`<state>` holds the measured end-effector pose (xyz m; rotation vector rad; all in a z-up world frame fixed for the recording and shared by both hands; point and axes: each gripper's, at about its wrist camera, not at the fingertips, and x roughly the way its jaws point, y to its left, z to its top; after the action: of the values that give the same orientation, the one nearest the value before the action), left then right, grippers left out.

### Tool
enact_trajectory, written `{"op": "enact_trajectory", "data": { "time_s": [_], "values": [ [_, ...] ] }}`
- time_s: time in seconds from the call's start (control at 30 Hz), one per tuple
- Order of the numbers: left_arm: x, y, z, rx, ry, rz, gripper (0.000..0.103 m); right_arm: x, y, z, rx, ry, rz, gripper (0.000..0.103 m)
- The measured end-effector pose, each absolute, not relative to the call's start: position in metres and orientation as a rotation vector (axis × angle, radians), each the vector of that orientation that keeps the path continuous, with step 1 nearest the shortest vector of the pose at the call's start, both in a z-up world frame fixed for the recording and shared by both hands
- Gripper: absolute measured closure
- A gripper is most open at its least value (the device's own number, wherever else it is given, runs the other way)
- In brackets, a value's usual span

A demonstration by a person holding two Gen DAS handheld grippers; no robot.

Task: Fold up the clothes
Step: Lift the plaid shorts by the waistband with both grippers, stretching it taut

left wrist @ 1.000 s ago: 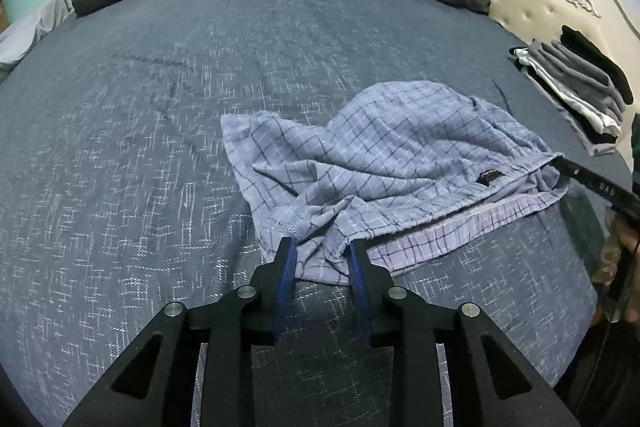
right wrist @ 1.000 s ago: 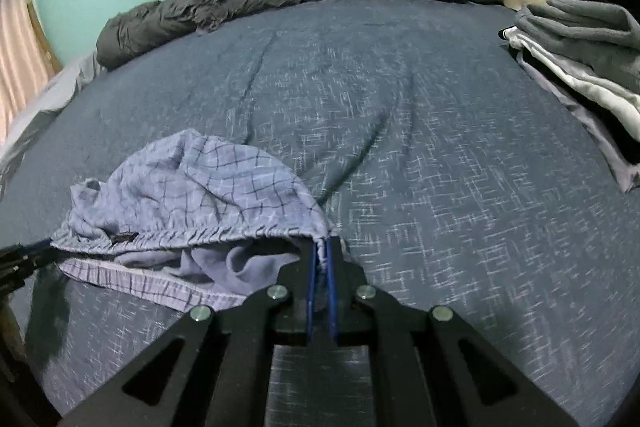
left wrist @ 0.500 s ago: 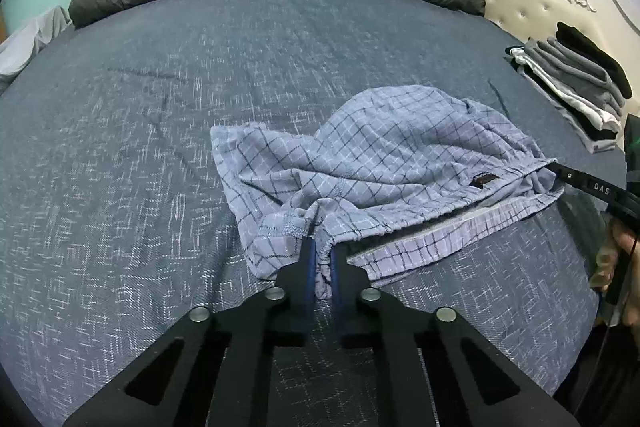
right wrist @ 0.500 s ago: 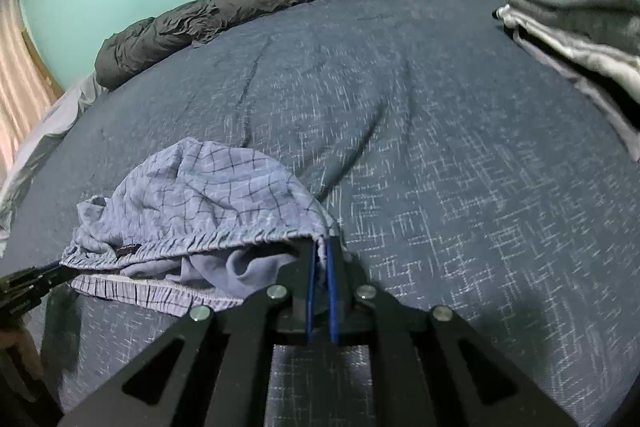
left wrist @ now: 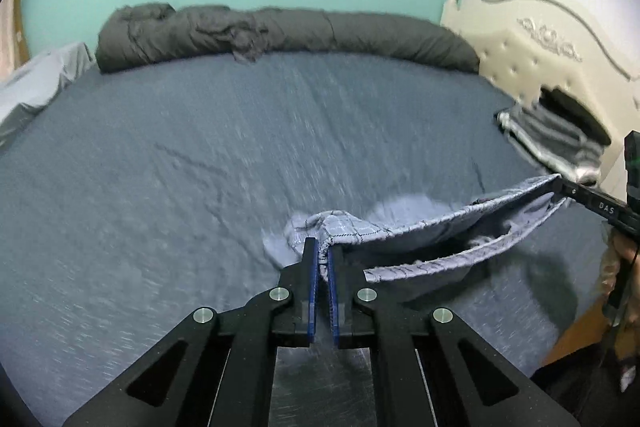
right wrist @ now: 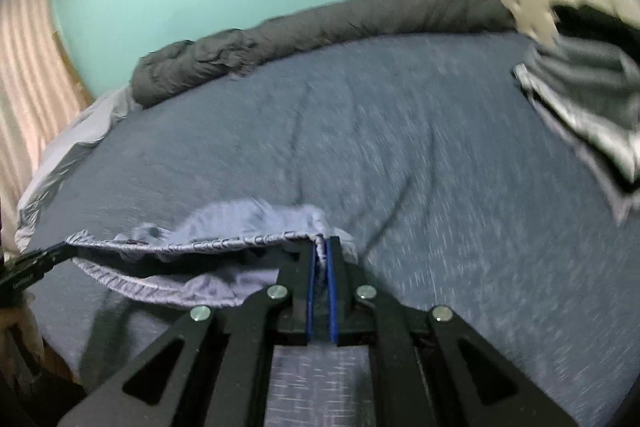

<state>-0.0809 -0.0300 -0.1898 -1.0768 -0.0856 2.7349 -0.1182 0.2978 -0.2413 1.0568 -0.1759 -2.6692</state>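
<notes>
Your left gripper (left wrist: 323, 250) has its jaws clamped on one end of the waistband of the checked shorts (left wrist: 424, 227); a second ago those jaws stood apart around the crumpled cloth, and half a second ago they had already pinched in. Your right gripper (right wrist: 323, 247) is closed tight on the other end of the waistband, as it was throughout. Both grippers have come up off the bed (left wrist: 200, 163), and the shorts come with them: earlier they lay in a heap on the blue sheet, now the waistband hangs stretched between your two grips, sagging in the middle, with the legs drooping below toward the sheet. In the left wrist view the right gripper's black finger (left wrist: 592, 205) holds the far corner at the right edge, your hand (left wrist: 618, 267) just under it. Everything is blurred with motion. The rolled grey duvet (left wrist: 288, 35) lies along the far edge of the bed, and the stack of folded clothes (left wrist: 556, 143) sits by the cream headboard (left wrist: 532, 47), both where they were.
</notes>
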Motion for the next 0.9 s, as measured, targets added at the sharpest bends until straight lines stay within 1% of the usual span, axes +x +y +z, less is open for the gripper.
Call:
{"op": "enact_trajectory", "data": {
  "time_s": [0.13,0.33,0.43,0.6,0.9],
  "values": [
    [-0.074,-0.045,-0.141,-1.028,-0.147,2.75,0.099,-0.121,0.281,-0.185,0.989,-0.068,-2.63,0.098],
    [-0.061,-0.056,-0.077,-0.938,-0.118,2.791,0.099,-0.126,0.272,-0.108,0.972,-0.063,-2.539,0.098],
    [-0.056,-0.06,-0.053,-0.937,-0.127,2.772,0.099,-0.118,0.267,-0.08,0.959,0.008,-2.531,0.098],
    [-0.046,-0.061,-0.039,-0.942,-0.091,2.78,0.099,-0.102,0.267,-0.056,0.958,0.056,-2.497,0.098],
    [-0.027,-0.049,-0.036,-0.966,-0.056,2.757,0.099,-0.087,0.275,-0.051,0.985,0.069,-2.469,0.098]
  ]
}}
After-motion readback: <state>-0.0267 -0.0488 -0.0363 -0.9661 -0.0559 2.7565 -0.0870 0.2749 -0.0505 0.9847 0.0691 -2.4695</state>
